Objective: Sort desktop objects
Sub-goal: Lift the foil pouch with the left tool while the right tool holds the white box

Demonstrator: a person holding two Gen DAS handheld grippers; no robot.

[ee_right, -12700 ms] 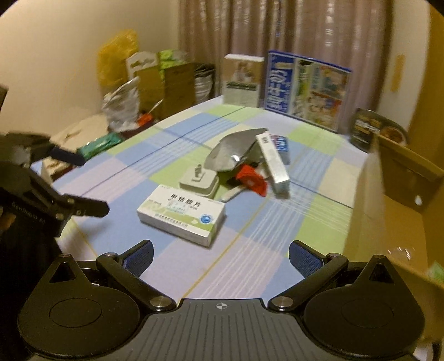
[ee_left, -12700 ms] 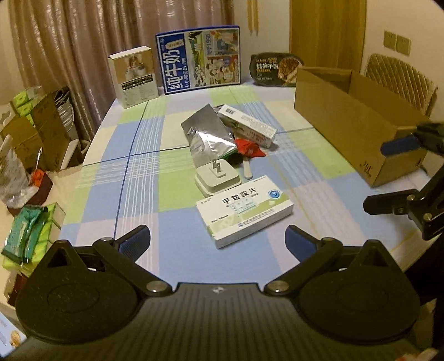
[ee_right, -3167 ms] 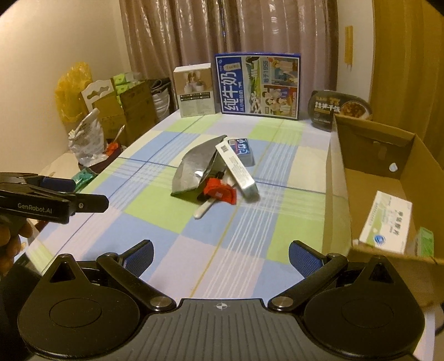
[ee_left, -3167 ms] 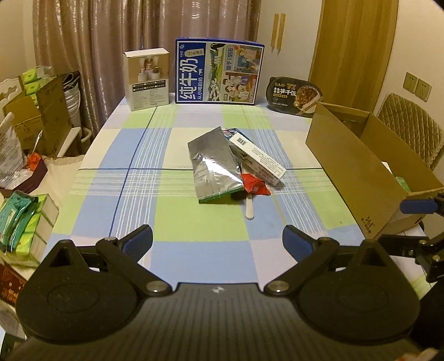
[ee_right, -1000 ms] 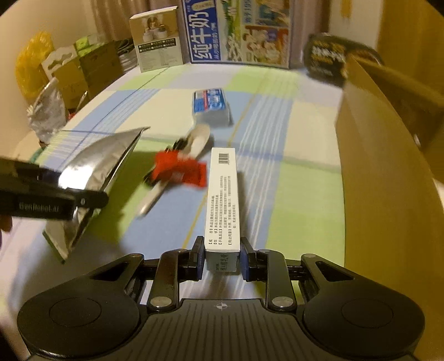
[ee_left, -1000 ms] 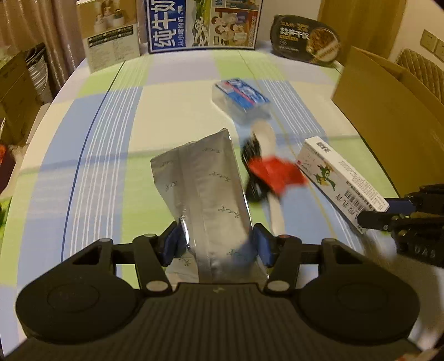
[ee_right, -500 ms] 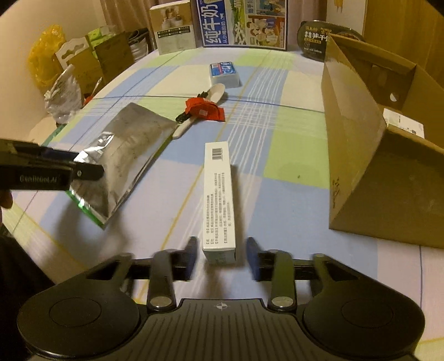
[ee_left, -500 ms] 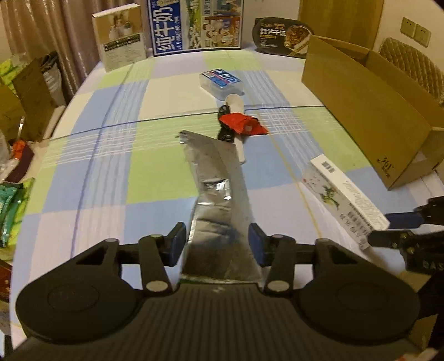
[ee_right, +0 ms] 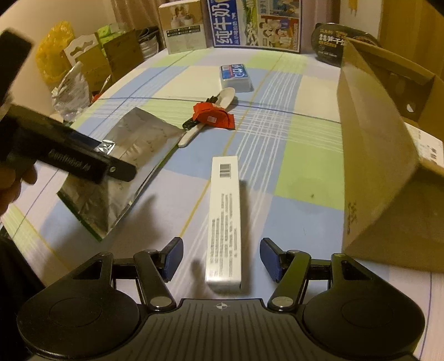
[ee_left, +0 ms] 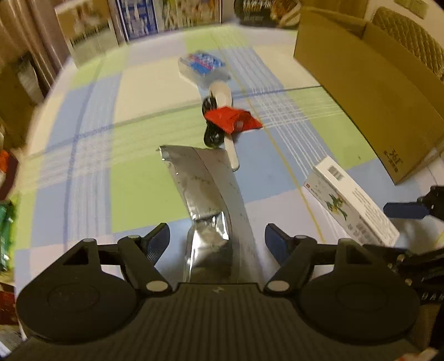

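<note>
On the checked counter [ee_right: 299, 144], near the bottom of the right wrist view, a long white carton [ee_right: 224, 219] is seen lying flat, its barcode end pointing to the far side. The right gripper [ee_right: 221, 259] is placed around the carton's near end; its jaws have just been opening, and a clear gap is left on each side between the blue pads and the carton, so the carton is released. To the right of it, an open cardboard box [ee_right: 383, 155] is seen standing on the counter, with a white packet partly visible inside.

To the left, a silver foil pouch [ee_left: 205, 194] is spread on the counter, its near end between the pads of the left gripper [ee_left: 217, 241]. Its jaws too have just been opening, and the pads are held apart from the foil on both sides, so the pouch is not gripped. Part of a hand [ee_right: 12, 183] is seen behind that gripper at the left edge of the right wrist view.

Farther off, a white spoon [ee_right: 211, 113] is seen lying across a black object that cannot be identified, with a red wrapper [ee_right: 212, 115] draped over both. Beyond these, a small blue-and-white pack [ee_right: 236, 73] is set on the counter. At the far edge a blue milk carton [ee_right: 252, 22] and a beige box [ee_right: 183, 26] are stood upright, and a dark bowl [ee_right: 330, 41] is propped just behind the cardboard box. The left wrist view is blurred.
</note>
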